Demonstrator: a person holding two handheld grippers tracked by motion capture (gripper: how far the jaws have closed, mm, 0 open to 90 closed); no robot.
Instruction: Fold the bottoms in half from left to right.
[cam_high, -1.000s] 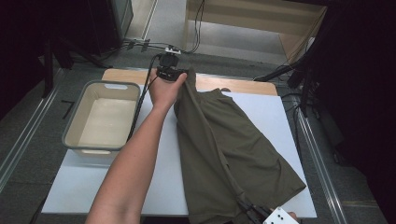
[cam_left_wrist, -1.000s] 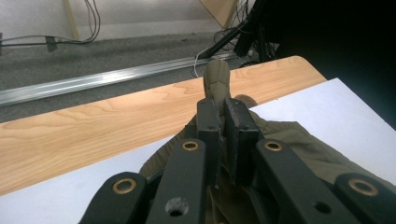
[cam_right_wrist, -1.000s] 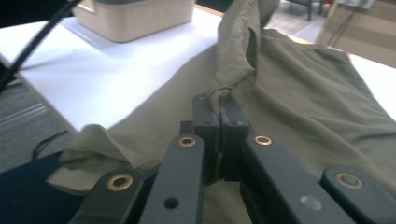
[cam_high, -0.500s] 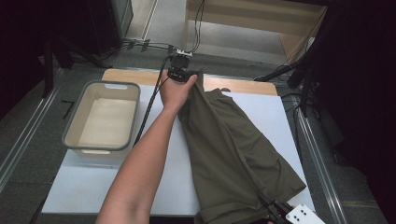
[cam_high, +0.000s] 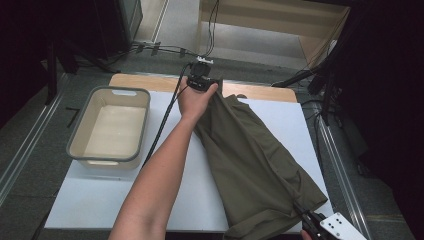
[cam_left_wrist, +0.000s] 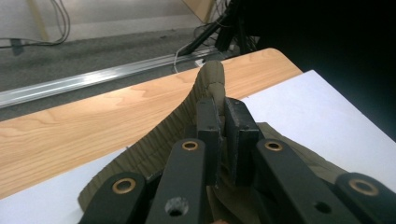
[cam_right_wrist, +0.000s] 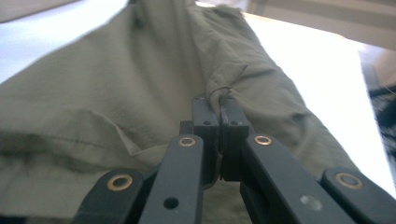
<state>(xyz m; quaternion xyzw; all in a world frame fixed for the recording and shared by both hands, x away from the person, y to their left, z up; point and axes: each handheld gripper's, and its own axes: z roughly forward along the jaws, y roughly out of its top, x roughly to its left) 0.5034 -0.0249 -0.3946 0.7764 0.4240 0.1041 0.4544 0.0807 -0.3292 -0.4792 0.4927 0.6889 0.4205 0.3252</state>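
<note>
White board on a wooden table: left gripper (cam_high: 202, 82) pinches the olive garment's (cam_high: 255, 165) far elastic edge, right gripper (cam_high: 311, 226) clamps its near corner, probably stretching it flat to fold.

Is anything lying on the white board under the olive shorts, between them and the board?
Nothing visible. Both grippers, left and right, are shut on the olive shorts; the bare white board shows nothing on it there, and the grey tub sits off to the side.
</note>
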